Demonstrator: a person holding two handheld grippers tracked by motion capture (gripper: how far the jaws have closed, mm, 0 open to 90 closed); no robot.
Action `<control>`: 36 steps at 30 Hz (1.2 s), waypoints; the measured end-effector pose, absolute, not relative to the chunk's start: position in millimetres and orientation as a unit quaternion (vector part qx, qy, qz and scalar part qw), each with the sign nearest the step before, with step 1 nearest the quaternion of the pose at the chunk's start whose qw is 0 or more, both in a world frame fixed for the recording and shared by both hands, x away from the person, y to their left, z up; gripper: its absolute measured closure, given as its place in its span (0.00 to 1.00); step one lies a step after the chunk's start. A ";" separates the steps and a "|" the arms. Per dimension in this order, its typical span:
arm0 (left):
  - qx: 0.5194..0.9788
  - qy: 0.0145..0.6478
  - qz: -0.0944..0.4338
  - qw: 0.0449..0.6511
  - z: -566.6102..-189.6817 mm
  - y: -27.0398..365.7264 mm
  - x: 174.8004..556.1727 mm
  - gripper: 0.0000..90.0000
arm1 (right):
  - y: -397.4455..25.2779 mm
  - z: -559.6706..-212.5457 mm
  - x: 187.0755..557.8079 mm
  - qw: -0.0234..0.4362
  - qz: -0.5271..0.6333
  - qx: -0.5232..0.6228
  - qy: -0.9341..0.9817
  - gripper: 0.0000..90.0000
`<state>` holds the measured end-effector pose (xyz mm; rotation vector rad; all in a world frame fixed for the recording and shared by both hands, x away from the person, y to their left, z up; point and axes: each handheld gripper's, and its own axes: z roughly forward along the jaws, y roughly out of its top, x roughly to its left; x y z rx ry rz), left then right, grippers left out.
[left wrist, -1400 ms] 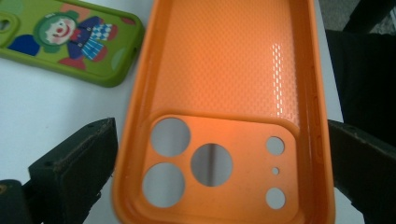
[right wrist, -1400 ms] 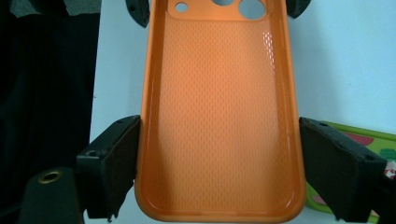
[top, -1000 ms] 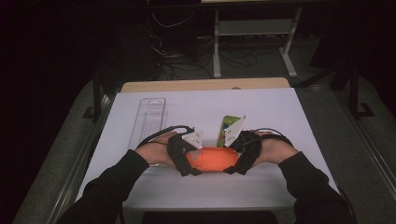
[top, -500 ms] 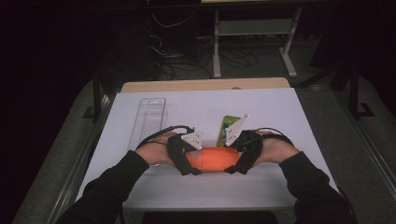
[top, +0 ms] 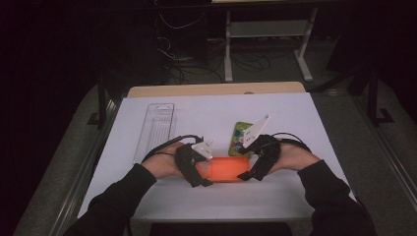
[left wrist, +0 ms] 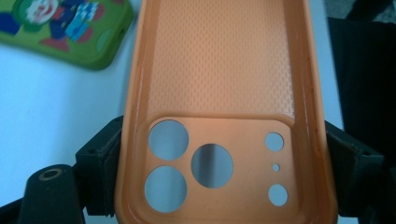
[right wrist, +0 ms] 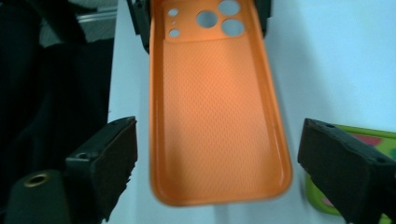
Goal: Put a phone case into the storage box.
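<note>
Left tool [top: 196,169] clamped on orange case [top: 223,169]; right tool [top: 253,164] wide apart, level, facing it.

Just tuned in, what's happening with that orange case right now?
A person holds an orange phone case between two grippers over the white table. The left gripper is clamped across its camera-hole end. The right gripper has its jaws open, apart from the case's sides at the other end. A green case lies just behind, a clear tray to the left.

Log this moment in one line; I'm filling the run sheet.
left gripper: shut on orange phone case | right gripper: open around its other end | green phone case: on table
</note>
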<state>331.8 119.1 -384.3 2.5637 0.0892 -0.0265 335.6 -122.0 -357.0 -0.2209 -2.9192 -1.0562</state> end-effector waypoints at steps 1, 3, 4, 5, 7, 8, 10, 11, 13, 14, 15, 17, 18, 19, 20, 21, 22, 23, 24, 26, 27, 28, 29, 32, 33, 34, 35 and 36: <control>0.958 0.044 -0.007 0.284 -384.9 119.9 331.8 0.18 | -124.3 -356.3 336.5 0.008 -0.343 -0.077 -0.936 0.10; 0.957 0.064 -0.002 0.283 -385.9 121.7 331.9 0.18 | -129.0 -355.5 337.8 -0.007 -0.351 -0.089 -0.932 0.10; 0.957 0.072 0.000 0.280 -385.9 122.5 331.8 0.18 | -135.3 -355.1 338.4 -0.021 -0.358 -0.106 -0.927 0.10; 0.957 0.082 0.003 0.278 -385.8 123.4 332.0 0.18 | -135.3 -355.1 338.4 -0.021 -0.358 -0.106 -0.927 0.10; 0.953 0.107 0.005 0.285 -385.4 124.9 331.2 0.18 | -143.8 -357.3 339.9 -0.028 -0.366 -0.140 -0.919 0.09; 0.950 0.116 0.005 0.289 -384.9 125.7 331.3 0.18 | -146.3 -358.5 340.4 -0.033 -0.367 -0.152 -0.917 0.09; 0.949 0.131 0.014 0.288 -382.9 127.4 331.2 0.18 | -148.7 -360.0 341.2 -0.038 -0.369 -0.164 -0.914 0.09; 0.946 0.144 0.016 0.288 -382.3 128.2 331.4 0.18 | -153.0 -362.9 342.1 -0.043 -0.369 -0.186 -0.910 0.08; 0.941 0.172 0.025 0.289 -380.9 130.9 332.5 0.18 | -155.8 -364.8 341.0 -0.045 -0.366 -0.211 -0.905 0.05; 0.941 0.177 0.030 0.286 -379.7 133.2 334.7 0.18 | -156.2 -364.9 338.7 -0.038 -0.369 -0.231 -0.900 0.05; 0.940 0.185 0.029 0.287 -379.2 135.4 336.6 0.18 | -156.2 -364.9 338.7 -0.038 -0.369 -0.231 -0.900 0.05; 0.931 0.203 0.031 0.302 -379.0 138.8 338.5 0.18 | -158.1 -367.8 335.7 -0.041 -0.376 -0.258 -0.889 0.02; 0.928 0.211 0.031 0.304 -378.3 141.4 340.2 0.18 | -160.6 -371.7 333.6 -0.053 -0.379 -0.274 -0.882 0.01; 0.928 0.211 0.031 0.304 -378.3 141.4 340.2 0.18 | -161.9 -373.5 332.3 -0.054 -0.380 -0.282 -0.879 0.01; 0.929 0.213 0.035 0.302 -378.2 141.8 340.5 0.18 | -162.8 -375.2 330.9 -0.058 -0.382 -0.286 -0.877 0.01; 0.929 0.217 0.039 0.298 -377.9 141.8 340.8 0.18 | -162.8 -375.2 330.9 -0.058 -0.382 -0.286 -0.877 0.01; 0.929 0.220 0.041 0.295 -377.6 142.0 341.4 0.18 | -164.4 -378.4 328.5 -0.066 -0.388 -0.296 -0.870 0.01; 0.928 0.223 0.043 0.294 -377.3 142.2 341.7 0.18 | -164.8 -379.6 327.1 -0.067 -0.393 -0.301 -0.866 0.01; 0.928 0.224 0.048 0.294 -376.9 142.4 342.6 0.18 | -164.8 -379.6 327.1 -0.067 -0.393 -0.301 -0.866 0.01; 0.929 0.228 0.053 0.287 -375.8 142.8 343.8 0.18 | -164.4 -382.0 323.4 -0.078 -0.394 -0.317 -0.859 0.01; 0.928 0.232 0.052 0.286 -376.0 142.3 344.1 0.18 | -164.7 -383.4 322.1 -0.085 -0.396 -0.320 -0.857 0.01; 0.929 0.232 0.054 0.282 -375.9 142.3 344.3 0.18 | -164.2 -384.9 320.1 -0.086 -0.398 -0.329 -0.852 0.01; 0.928 0.236 0.054 0.282 -376.0 142.0 343.7 0.18 | -163.6 -386.6 318.2 -0.090 -0.401 -0.336 -0.848 0.01; 0.928 0.240 0.056 0.280 -377.3 141.8 344.0 0.18 | -161.0 -393.4 312.1 -0.101 -0.414 -0.349 -0.835 0.01; 0.926 0.244 0.058 0.281 -378.3 141.5 343.5 0.18 | -159.6 -395.9 310.4 -0.105 -0.416 -0.356 -0.830 0.01; 0.928 0.244 0.056 0.276 -378.3 142.0 343.6 0.18 | -156.5 -400.3 306.9 -0.106 -0.421 -0.371 -0.821 0.01; 0.928 0.246 0.056 0.274 -378.7 142.1 343.3 0.18 | -155.2 -403.1 306.6 -0.111 -0.424 -0.374 -0.817 0.01; 0.929 0.245 0.057 0.272 -378.7 142.3 343.4 0.18 | -155.2 -403.1 306.6 -0.111 -0.424 -0.374 -0.817 0.01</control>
